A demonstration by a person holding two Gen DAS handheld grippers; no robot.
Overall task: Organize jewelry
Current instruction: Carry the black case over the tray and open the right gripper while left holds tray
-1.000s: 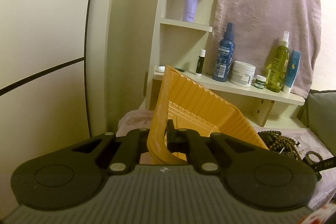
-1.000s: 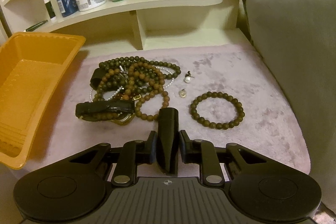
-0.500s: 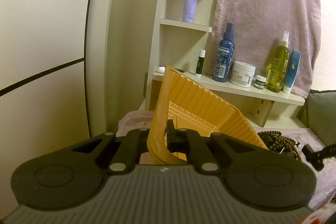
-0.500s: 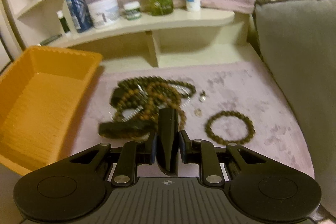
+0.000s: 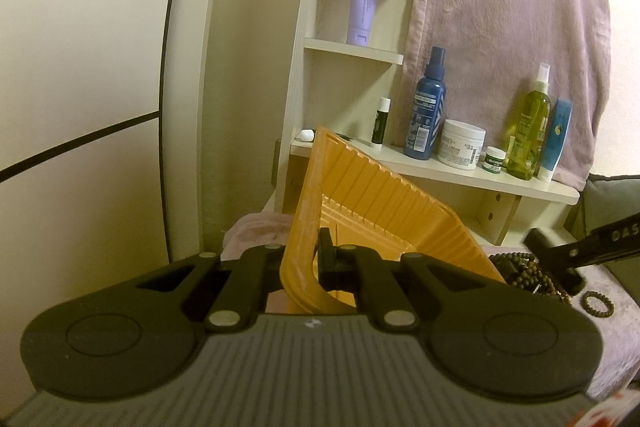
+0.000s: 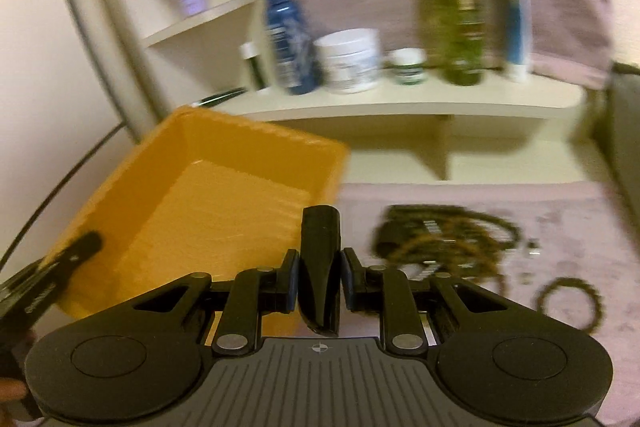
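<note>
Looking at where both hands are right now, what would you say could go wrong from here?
1. The left tongs pinch only one edge of the tilted orange tray; it may slip or tip once weighted.
2. The right tongs clamp a smooth black piece, which might slide out before it is over the tray.
3. The tangled bead necklaces lie beside the tray, so one strand could drag others along.

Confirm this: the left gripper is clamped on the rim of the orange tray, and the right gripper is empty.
Not quite. The right gripper is not empty: the right wrist view shows it shut on a black object. The left gripper is indeed clamped on the orange tray rim.
</note>
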